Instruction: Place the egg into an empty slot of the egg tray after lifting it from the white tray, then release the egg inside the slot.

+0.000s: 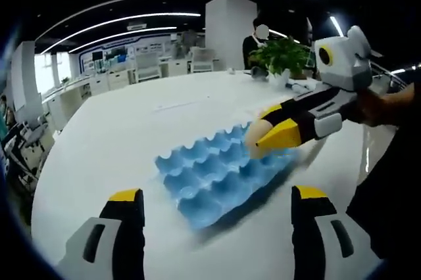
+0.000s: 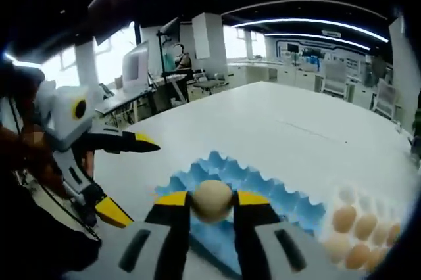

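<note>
**Egg held over the blue egg tray, ready for lowering**

Office surroundings with ceiling light strips, desks and a potted plant [image 1: 284, 54] frame a broad white bench [image 1: 164, 116]. On it lies the blue egg tray [image 1: 220, 175], its cups bare wherever they are visible. In the right gripper view the white tray [image 2: 368, 224], carrying several brown eggs, sits at about 4 o'clock from the egg tray, just beside it.

The egg [image 2: 212, 201] is pinched between the yellow tips of the right hand-held gripper [image 2: 212, 202], one tip on each side, near its widest part. It hangs above the near part of the egg tray; the pictures do not settle whether it has touched a cup. In the left gripper view this same hand-held gripper enters from 2 o'clock, slanting down toward the tray's far corner, egg at its tip.

Handling, as a judgement: an egg is light, rigid, smooth and brittle. A hold across the widest part with only light pressure suits it; a harder squeeze risks cracking the shell, a looser one lets the curved shell slip. The moulded tray looks thin and light, so it may shift if nudged.

The left hand-held gripper [image 1: 217, 196] has its jaws spread wide, holding nothing, poised near the tray's near edge. In the right gripper view it stands at 9 o'clock, apart from the tray.
</note>
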Available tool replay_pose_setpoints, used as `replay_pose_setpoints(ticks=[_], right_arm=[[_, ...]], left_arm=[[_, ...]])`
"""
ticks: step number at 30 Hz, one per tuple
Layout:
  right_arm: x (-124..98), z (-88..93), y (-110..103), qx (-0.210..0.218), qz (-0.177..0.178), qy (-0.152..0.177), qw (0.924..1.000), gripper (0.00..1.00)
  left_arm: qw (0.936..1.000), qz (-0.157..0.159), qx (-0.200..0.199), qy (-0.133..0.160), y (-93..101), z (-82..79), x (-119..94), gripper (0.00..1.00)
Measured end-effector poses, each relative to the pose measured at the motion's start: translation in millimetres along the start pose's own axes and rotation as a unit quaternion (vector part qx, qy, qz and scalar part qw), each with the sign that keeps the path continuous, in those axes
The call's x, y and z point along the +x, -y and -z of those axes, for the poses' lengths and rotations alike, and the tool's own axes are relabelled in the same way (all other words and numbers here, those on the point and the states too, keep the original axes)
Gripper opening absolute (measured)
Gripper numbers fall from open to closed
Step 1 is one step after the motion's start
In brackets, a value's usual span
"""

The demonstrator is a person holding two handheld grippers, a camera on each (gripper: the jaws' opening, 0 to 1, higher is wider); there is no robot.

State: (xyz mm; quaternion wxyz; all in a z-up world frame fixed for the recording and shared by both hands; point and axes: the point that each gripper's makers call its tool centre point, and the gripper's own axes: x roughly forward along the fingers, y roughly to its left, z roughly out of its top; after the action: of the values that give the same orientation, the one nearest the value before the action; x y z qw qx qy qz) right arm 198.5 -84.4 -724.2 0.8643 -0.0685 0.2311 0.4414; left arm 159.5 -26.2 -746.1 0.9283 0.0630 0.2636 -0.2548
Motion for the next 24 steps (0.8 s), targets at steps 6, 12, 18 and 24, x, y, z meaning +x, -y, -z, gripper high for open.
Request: replay_pose_setpoints(ticks=[6,12,18,24], right_arm=[[27.7,-1.9,-28.2,-0.016,-0.034,-0.012,0.9992,0.25],[48.5,6.4,-45.8,-0.033,-0.058,-0.034,0.9972,0.25],[65.8,16.9,-53.9,-0.045,-0.07,-0.054,0.9951,0.25],[75.9,27.3,-58.6,-0.058,-0.072,-0.067,0.9934,0.25]], left_arm=[[0.9993,0.018,0.022,0.024,-6.8,0.8,-3.7,0.92],[0.9978,0.032,0.048,0.033,-3.6,5.4,-6.8,0.92],[0.9966,0.039,0.063,0.035,-2.8,3.3,-7.8,0.92],[0.9957,0.037,0.075,0.038,-6.4,2.5,-10.7,0.92]])
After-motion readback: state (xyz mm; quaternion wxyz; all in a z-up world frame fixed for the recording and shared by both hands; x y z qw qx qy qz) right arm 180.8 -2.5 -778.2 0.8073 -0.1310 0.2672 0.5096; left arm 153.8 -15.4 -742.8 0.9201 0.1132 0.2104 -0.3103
